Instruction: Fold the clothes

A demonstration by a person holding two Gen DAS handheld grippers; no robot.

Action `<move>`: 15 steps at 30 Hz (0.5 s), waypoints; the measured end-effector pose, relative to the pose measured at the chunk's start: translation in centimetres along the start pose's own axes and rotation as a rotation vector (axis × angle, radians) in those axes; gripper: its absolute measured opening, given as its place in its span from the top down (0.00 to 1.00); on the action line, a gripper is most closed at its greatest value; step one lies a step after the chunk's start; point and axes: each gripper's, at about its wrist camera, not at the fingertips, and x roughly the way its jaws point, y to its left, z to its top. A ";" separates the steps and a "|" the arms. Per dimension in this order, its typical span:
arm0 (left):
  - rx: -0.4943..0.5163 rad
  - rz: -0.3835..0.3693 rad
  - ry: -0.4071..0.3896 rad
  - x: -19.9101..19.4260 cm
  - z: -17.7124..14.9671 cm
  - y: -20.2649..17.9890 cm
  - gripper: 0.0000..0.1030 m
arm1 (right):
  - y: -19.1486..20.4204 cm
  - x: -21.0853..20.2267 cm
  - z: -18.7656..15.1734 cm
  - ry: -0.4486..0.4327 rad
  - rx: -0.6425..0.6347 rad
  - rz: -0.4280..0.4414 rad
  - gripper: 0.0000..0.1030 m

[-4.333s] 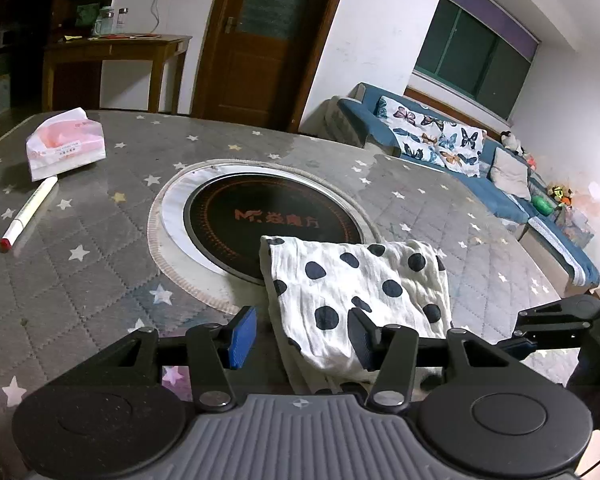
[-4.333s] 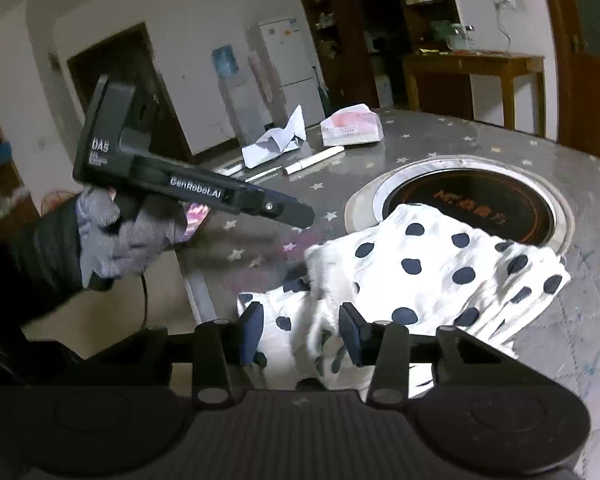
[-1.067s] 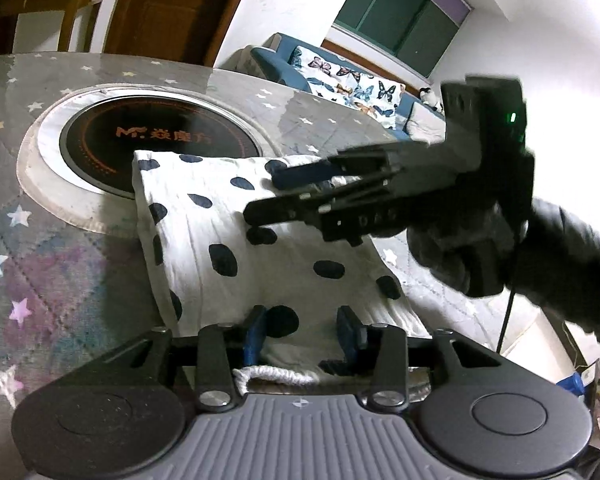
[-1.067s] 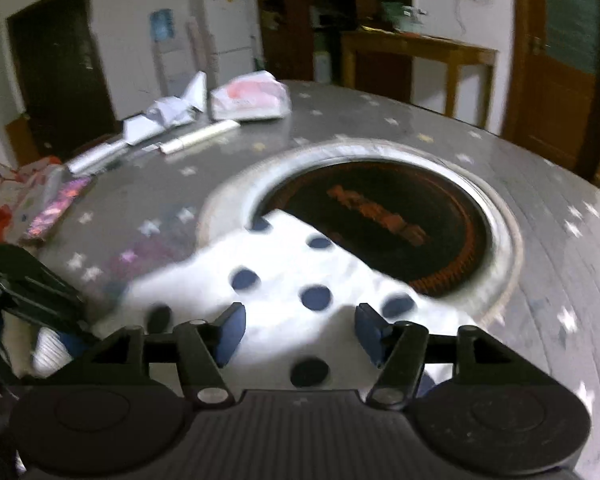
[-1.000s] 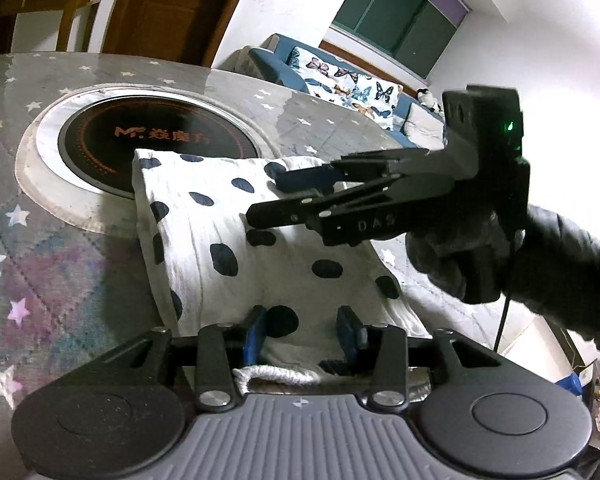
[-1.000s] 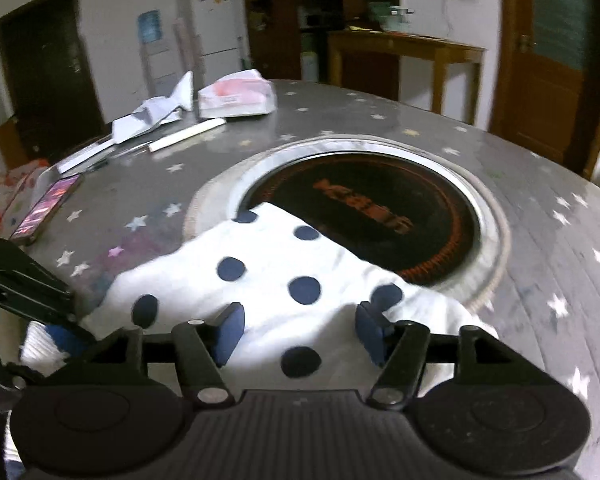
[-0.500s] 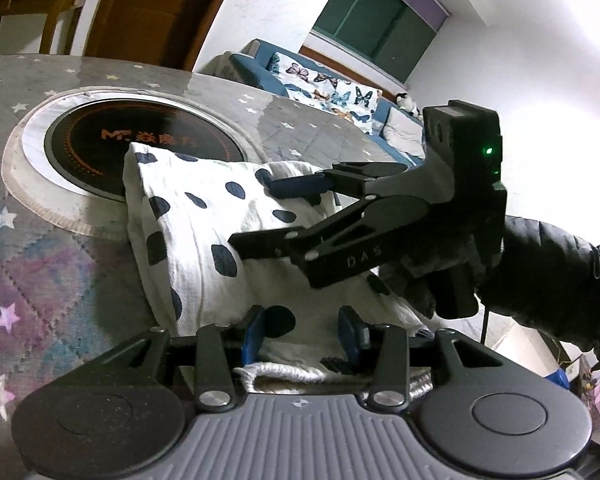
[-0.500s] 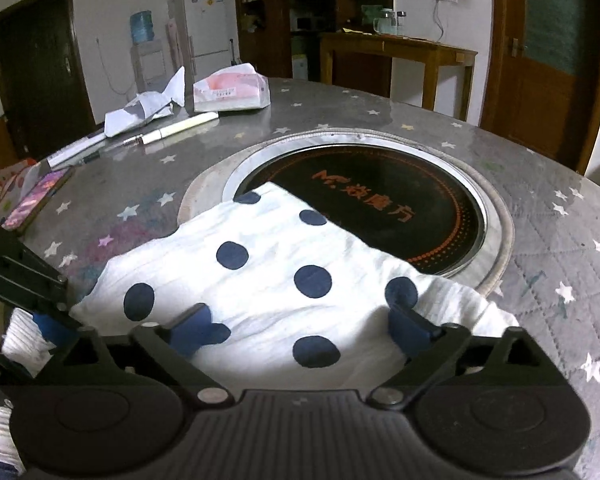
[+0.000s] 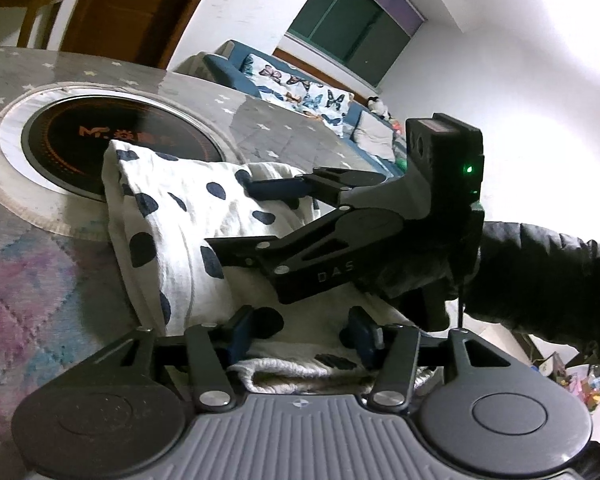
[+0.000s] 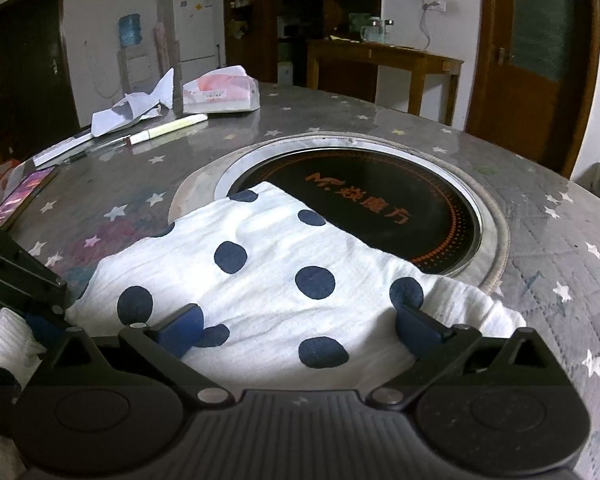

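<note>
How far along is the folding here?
Done: the dotted cloth lies folded into a compact stack on the table. In hand: right gripper stands open over it; left gripper is opening around its edge. Left: withdraw, perhaps neaten.

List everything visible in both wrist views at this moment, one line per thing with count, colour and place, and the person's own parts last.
White polka-dot garment: one, white with navy dots, folded at the table's near edge, far corner overlapping the cooktop.
Round black glass cooktop: one, black with orange lettering, set into the table's centre.
Grey star-print table cover: one, grey with white stars, over the table.
Pink tissue pack: one, far left.
White marker pen: one, before the tissue pack.
Crumpled white paper: one, beside the tissue pack.
Blue sofa: one, beyond the table.
Left gripper: black, blue pads, jaws opening, garment hem between them.
Right gripper: black, blue pads, wide open over the garment.
Dark sleeve: one, behind the right gripper.
</note>
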 end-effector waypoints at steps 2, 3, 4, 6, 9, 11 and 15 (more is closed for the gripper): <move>0.001 -0.014 0.002 0.0 0.0 0.1 0.43 | 0.0 0.0 0.0 -0.007 0.005 -0.004 0.00; 0.004 -0.020 0.003 0.0 0.0 0.1 0.42 | 0.0 0.1 -0.1 -0.011 0.007 -0.004 0.00; 0.008 -0.027 0.004 0.0 0.0 0.1 0.40 | 0.0 0.1 -0.1 -0.012 0.008 -0.004 0.00; 0.022 -0.040 0.008 0.1 0.0 0.0 0.36 | 0.0 0.1 -0.1 -0.015 0.008 -0.004 0.00; 0.031 -0.057 0.013 0.1 0.1 0.0 0.32 | 0.0 0.0 -0.1 -0.016 0.007 -0.005 0.00; 0.030 -0.068 0.017 0.1 0.1 0.1 0.31 | 0.0 0.0 -0.1 -0.016 0.007 -0.006 0.00; 0.025 -0.085 0.022 0.2 0.2 0.3 0.30 | 0.0 -0.1 -0.2 -0.016 0.007 -0.007 0.00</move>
